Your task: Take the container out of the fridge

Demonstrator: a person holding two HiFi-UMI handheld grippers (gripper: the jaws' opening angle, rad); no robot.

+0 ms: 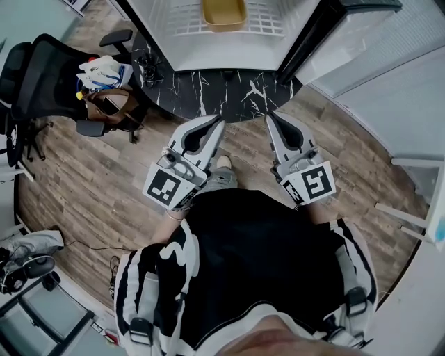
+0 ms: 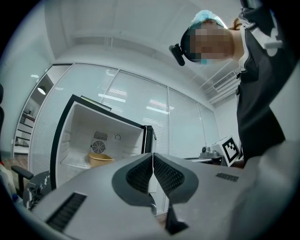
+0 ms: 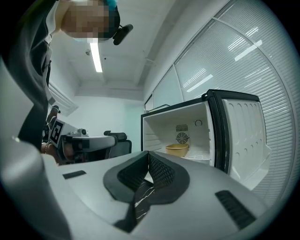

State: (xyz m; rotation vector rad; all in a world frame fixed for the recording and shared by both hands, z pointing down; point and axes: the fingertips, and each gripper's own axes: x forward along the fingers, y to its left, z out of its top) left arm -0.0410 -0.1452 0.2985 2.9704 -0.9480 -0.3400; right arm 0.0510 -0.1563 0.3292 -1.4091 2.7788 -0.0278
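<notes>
Wood floor, fridge (image 1: 229, 59) open dead ahead.
Left gripper (image 1: 221, 119) and right gripper (image 1: 270, 117) both pinched together, empty, aimed at the fridge, likely too far to grab; yellow container (image 1: 224, 12) sits on its shelf inside.

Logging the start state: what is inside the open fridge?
A yellow container sits on the fridge's wire shelf, a fan grille behind it. Below the shelf, the right gripper blocks the view.

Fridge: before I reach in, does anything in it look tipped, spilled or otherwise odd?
Nothing stands out. The fridge stands open, and the yellow container sits upright on its white shelf, with no spill visible around it.
</notes>
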